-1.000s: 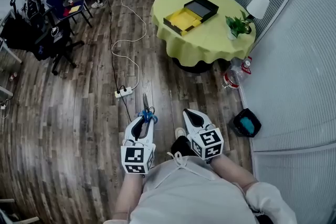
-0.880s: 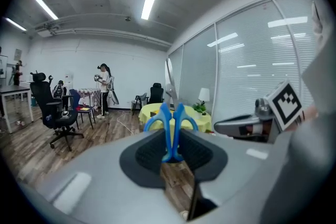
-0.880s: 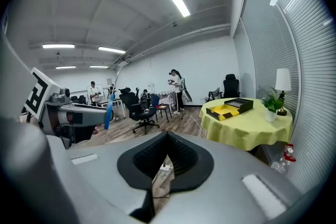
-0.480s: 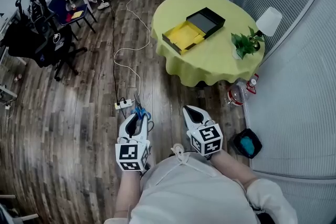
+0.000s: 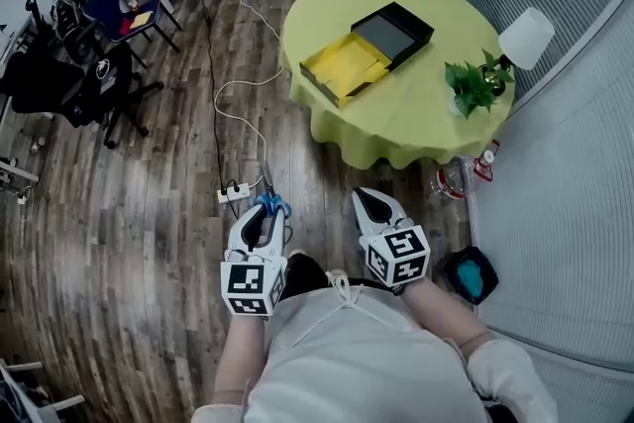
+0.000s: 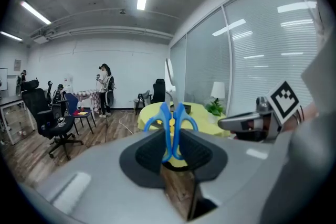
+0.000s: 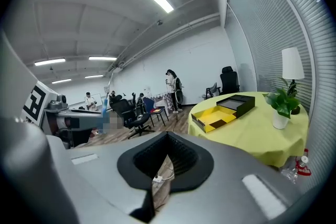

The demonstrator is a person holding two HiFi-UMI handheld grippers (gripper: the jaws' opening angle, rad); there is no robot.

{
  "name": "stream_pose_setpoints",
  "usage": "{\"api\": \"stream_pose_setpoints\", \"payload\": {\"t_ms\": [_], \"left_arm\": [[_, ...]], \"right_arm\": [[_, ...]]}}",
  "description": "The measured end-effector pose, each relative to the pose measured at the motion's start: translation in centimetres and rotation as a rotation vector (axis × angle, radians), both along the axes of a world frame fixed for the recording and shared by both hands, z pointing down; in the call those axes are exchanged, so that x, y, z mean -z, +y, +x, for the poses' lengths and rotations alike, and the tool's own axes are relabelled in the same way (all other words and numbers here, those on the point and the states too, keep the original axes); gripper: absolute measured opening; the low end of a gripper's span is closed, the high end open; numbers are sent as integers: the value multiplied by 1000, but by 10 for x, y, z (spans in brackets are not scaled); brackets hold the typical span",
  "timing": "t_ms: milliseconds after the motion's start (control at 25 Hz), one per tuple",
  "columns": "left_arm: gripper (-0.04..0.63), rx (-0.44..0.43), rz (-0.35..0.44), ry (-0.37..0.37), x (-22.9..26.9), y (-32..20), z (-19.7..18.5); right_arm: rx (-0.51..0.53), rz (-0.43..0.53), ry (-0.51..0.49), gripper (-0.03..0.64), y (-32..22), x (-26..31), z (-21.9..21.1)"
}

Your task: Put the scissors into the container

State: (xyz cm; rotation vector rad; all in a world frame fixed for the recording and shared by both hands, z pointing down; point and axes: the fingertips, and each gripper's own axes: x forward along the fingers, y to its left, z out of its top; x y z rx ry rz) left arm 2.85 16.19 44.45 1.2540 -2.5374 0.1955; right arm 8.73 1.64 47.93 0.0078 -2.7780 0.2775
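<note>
Blue-handled scissors (image 5: 270, 204) stick forward out of my left gripper (image 5: 265, 213), blades pointing away from me over the wood floor. In the left gripper view the scissors (image 6: 171, 124) stand upright between the dark pads, with the left gripper (image 6: 171, 145) shut on them below the handle loops. My right gripper (image 5: 365, 199) is beside it, shut and holding nothing; the right gripper view shows the right gripper (image 7: 168, 136) with only floor behind its pads. The container, a yellow open box (image 5: 342, 66) (image 7: 214, 118) with a black lid (image 5: 396, 30) beside it, lies on the round yellow-green table (image 5: 416, 119) ahead.
A power strip (image 5: 235, 193) and white cable lie on the floor just ahead of the left gripper. A potted plant (image 5: 474, 84) and a lamp (image 5: 525, 35) stand at the table's right. Office chairs (image 5: 94, 79) crowd the left; a bottle (image 5: 458, 177) and a teal bin (image 5: 466, 274) sit by the glass wall.
The table and the box have come nearer and lower in the head view. Both grippers keep their pose in front of the person, and the scissors stay in the left one.
</note>
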Motion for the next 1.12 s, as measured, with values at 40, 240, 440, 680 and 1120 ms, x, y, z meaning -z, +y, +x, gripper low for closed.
{"api": "stream_pose_setpoints", "payload": {"t_ms": [40,240,440,680,1120], "left_arm": [[83,-8,-4,5,-3,-5,-6],[83,-66,-10,21,-14,-38,-43],[83,-167,-5,29,-15,-78,-100],[83,-282,8,43,-4,-113,-187],[83,-526,-22,76,-7,-166,-319]], "right_arm": [[-7,-3,4,0,-4,-2,-4],[-57,-9,7,0,-31,-8,-35],[-137,15,-3,0,-59,-1,-84],[-249,11,8,0,-83,9,-160],[-514,-6,54,0,-119,1,-260]]}}
